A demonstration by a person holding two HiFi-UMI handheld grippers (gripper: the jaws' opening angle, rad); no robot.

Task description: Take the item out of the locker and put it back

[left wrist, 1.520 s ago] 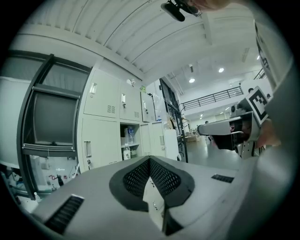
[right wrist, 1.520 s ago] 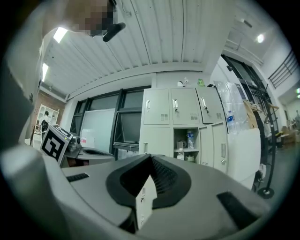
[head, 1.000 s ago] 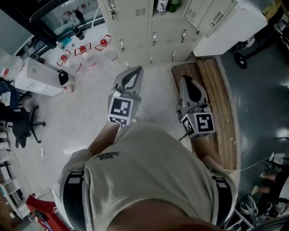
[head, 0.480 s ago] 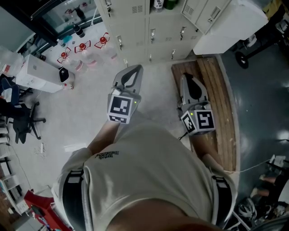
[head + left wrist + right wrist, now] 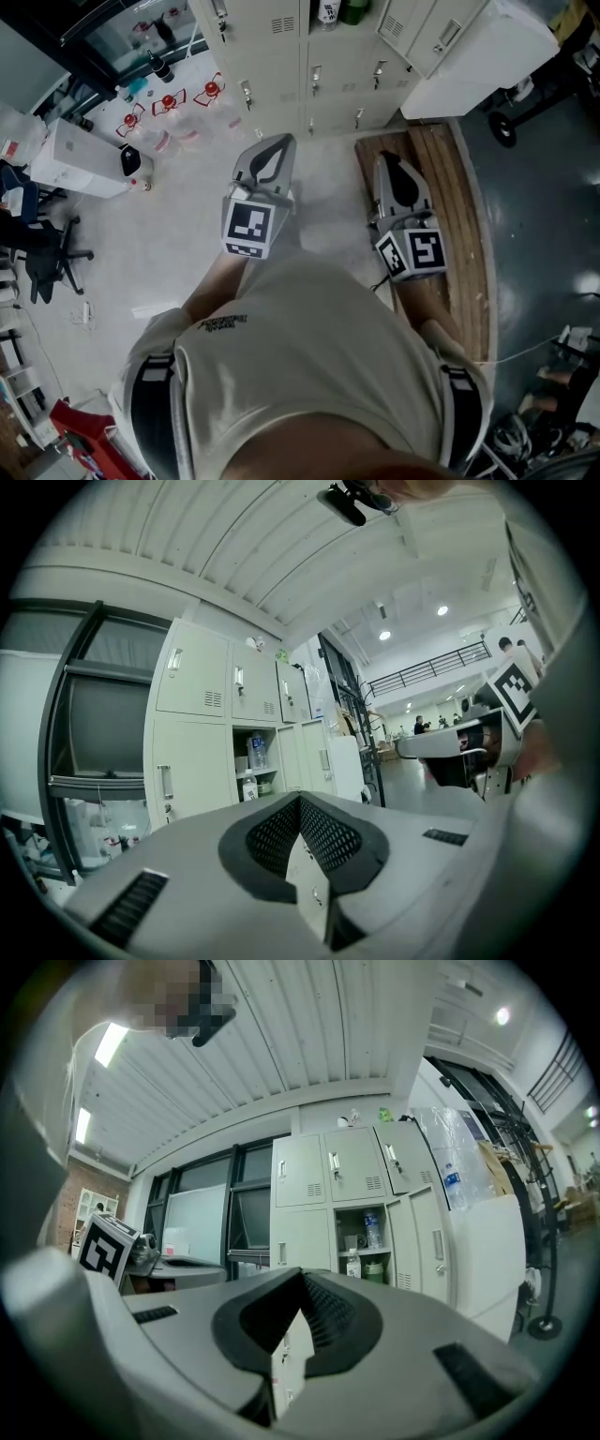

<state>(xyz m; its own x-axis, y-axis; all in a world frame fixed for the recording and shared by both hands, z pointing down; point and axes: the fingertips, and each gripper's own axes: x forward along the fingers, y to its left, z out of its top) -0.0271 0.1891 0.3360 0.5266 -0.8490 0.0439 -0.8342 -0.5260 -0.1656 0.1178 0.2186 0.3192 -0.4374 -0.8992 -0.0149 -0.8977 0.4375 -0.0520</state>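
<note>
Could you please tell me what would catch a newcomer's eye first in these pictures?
Probably the left gripper and the right gripper, both shut and empty, held out level in front of the person over the pale floor. Ahead stands a bank of cream lockers, where one open compartment holds a few bottles.

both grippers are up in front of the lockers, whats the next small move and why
Probably carry the right gripper forward toward the open locker compartment and begin parting its jaws. They are together with nothing between them, and the bottle on the compartment's lower shelf stands well ahead, out of reach.
</note>
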